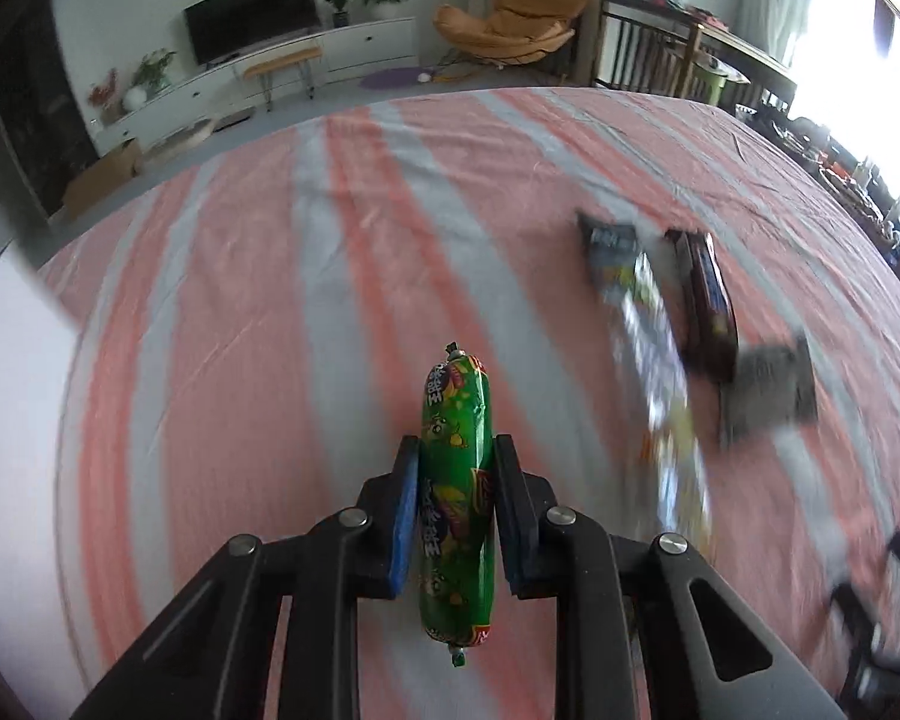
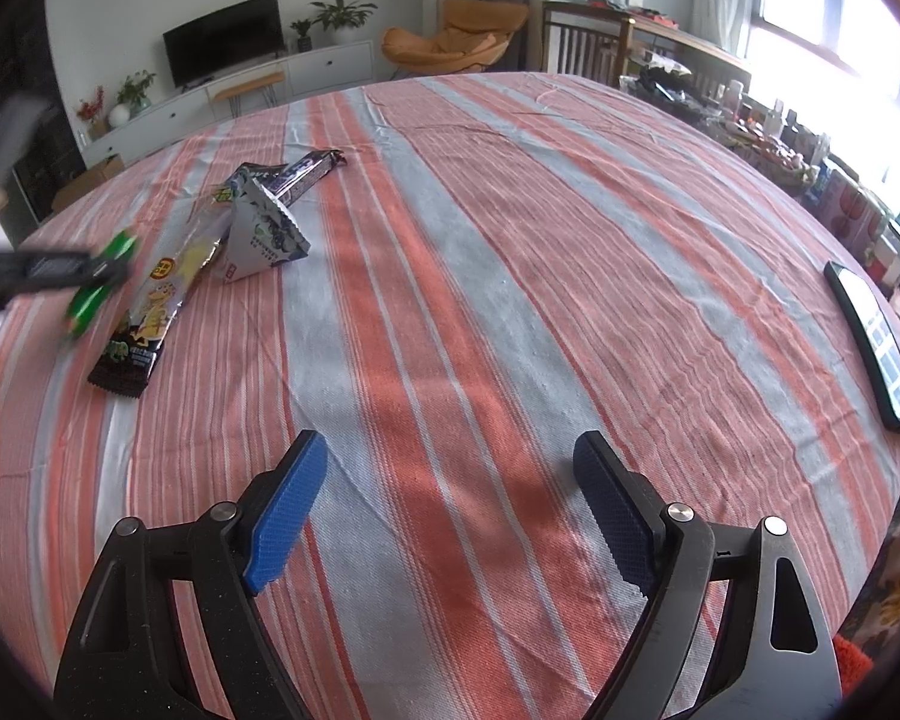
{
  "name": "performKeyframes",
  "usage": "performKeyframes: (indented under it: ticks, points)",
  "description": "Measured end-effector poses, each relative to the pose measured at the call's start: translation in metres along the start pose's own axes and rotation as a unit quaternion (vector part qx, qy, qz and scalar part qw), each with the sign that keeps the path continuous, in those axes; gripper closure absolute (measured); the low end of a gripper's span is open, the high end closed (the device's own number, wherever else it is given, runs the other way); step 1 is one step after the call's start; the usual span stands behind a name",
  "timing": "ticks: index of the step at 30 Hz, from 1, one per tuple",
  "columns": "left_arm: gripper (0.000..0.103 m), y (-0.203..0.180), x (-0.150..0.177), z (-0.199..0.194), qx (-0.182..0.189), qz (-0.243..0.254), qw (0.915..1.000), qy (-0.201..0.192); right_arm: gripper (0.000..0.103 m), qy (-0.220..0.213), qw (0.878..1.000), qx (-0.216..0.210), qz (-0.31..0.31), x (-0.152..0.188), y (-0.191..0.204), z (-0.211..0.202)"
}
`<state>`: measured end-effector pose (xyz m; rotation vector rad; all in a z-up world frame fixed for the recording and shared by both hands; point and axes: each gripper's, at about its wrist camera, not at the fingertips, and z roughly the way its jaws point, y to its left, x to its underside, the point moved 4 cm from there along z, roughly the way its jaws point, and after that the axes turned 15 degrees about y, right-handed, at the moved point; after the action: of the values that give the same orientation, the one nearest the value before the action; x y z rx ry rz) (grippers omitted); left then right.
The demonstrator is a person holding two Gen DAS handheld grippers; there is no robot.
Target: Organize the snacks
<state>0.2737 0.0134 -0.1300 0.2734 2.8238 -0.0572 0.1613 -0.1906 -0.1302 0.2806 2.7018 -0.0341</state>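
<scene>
The green sausage snack (image 1: pixel 457 498) is clamped crosswise-free between my left tongs (image 1: pixel 457 468), both pads pressing its sides, its length running along the fingers so one clipped end sticks out ahead of the tips and the other hangs back beneath them. I judge the step in hand to be carrying it to where the other snacks are gathered. To do it well I would keep the squeeze firm but gentle, since the casing is slick and round and could slide lengthwise; holding it near the middle, as now, keeps it balanced. I would lower it beside the long dinosaur wrapper (image 2: pixel 150 306) rather than on top of it, lined up with the row.

From the right wrist view, the sausage sits above the striped bench (image 2: pixel 510 300), just left of that wrapper, with the white triangular pack (image 2: pixel 267 234) and the dark bar (image 2: pixel 306 171) beyond. My right tongs (image 2: pixel 450 468) stand wide apart and empty, well clear of the pile.
</scene>
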Motion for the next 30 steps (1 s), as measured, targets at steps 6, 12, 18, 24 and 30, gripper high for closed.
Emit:
performKeyframes:
  ticks: [6,12,18,24,30]
  points:
    - [0.081,0.035,0.080,-0.018,0.010,-0.054,0.9983,0.018,0.016,0.000,1.000,0.000,0.000,0.000,0.000,0.000]
    - [0.080,0.037,0.112,-0.025,0.003,-0.058,0.9983,0.004,0.016,0.000,1.000,0.000,0.000,0.000,0.000,0.000]
    - [0.040,0.030,0.104,-0.018,-0.024,-0.047,0.9981,-0.032,0.016,0.000,1.000,0.000,0.000,0.001,0.000,0.000]
    - [0.016,0.039,0.096,-0.012,-0.023,-0.076,0.9960,-0.042,0.016,0.000,1.000,0.000,0.000,0.001,0.000,0.000]
    - [0.001,0.046,0.093,-0.005,-0.028,-0.090,0.9951,-0.030,0.016,0.000,1.000,0.000,0.000,0.001,0.000,-0.001]
